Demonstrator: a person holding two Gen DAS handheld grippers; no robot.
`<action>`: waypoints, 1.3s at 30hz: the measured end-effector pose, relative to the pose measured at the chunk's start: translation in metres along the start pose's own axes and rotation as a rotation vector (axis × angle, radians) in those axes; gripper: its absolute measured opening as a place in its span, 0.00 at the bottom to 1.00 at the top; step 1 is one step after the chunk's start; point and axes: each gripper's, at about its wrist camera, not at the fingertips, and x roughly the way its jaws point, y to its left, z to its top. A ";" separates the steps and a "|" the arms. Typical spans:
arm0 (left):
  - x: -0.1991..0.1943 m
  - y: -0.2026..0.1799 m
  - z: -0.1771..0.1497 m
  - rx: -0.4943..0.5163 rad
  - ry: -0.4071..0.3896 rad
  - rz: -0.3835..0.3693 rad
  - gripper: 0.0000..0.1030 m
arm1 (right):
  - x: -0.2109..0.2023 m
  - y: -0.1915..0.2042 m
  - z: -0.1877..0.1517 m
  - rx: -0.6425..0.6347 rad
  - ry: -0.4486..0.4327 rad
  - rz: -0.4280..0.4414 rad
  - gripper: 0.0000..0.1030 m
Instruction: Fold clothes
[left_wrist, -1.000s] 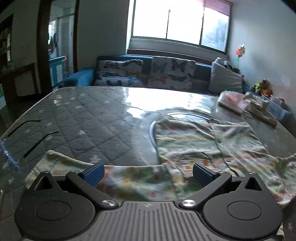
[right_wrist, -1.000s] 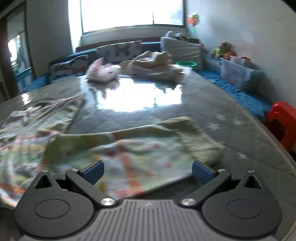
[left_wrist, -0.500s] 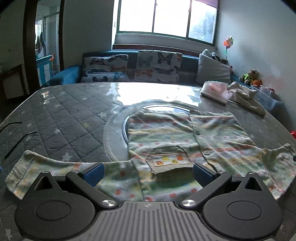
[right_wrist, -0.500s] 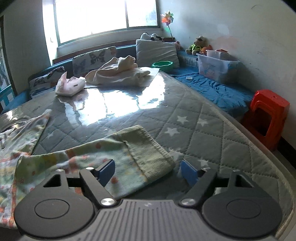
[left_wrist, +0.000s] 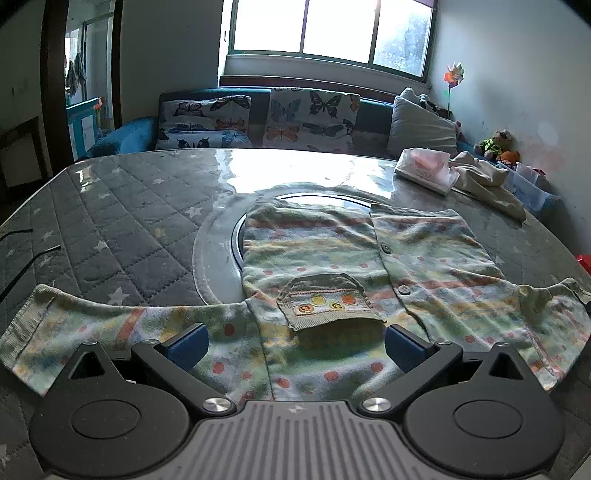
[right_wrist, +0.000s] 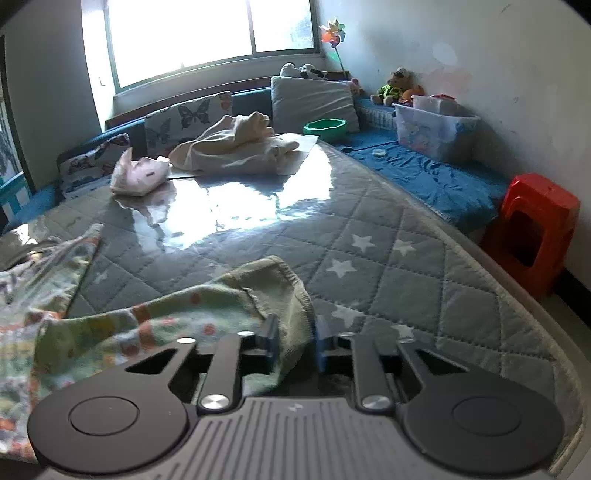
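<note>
Right wrist view: right gripper (right_wrist: 293, 347) jaws clamp the sleeve cuff (right_wrist: 291, 295), which could slip out if pulled; left gripper (left_wrist: 293, 347) jaws gape.

This was a home, a lived-in sitting room. Ahead of the left jaws, past the far edge of a quilted, star-printed table cover (left_wrist: 122, 218), ran a blue sofa (left_wrist: 122, 134) with butterfly-print cushions (left_wrist: 310, 118) under a wide window (left_wrist: 325, 29). Ahead and to the right of the right jaws, a teddy bear (right_wrist: 397, 85) sat beside a clear plastic storage bin (right_wrist: 432, 129) on a blue-covered bench, with a toy pinwheel (right_wrist: 332, 33) against the wall and a red plastic stool (right_wrist: 535, 229) on the floor. A child's patterned cardigan (left_wrist: 332, 258) lay spread just ahead of the left jaws, and crumpled laundry (right_wrist: 229, 147) sat well beyond the right ones.
</note>
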 end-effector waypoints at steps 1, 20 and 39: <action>0.000 0.000 0.000 -0.001 0.001 0.001 1.00 | -0.003 0.002 0.000 -0.004 -0.007 0.015 0.10; -0.006 0.025 -0.019 -0.078 -0.005 -0.017 1.00 | -0.065 0.170 0.043 -0.191 -0.022 0.572 0.09; -0.020 0.055 -0.032 -0.145 -0.024 -0.016 1.00 | -0.067 0.306 0.006 -0.369 0.086 0.786 0.18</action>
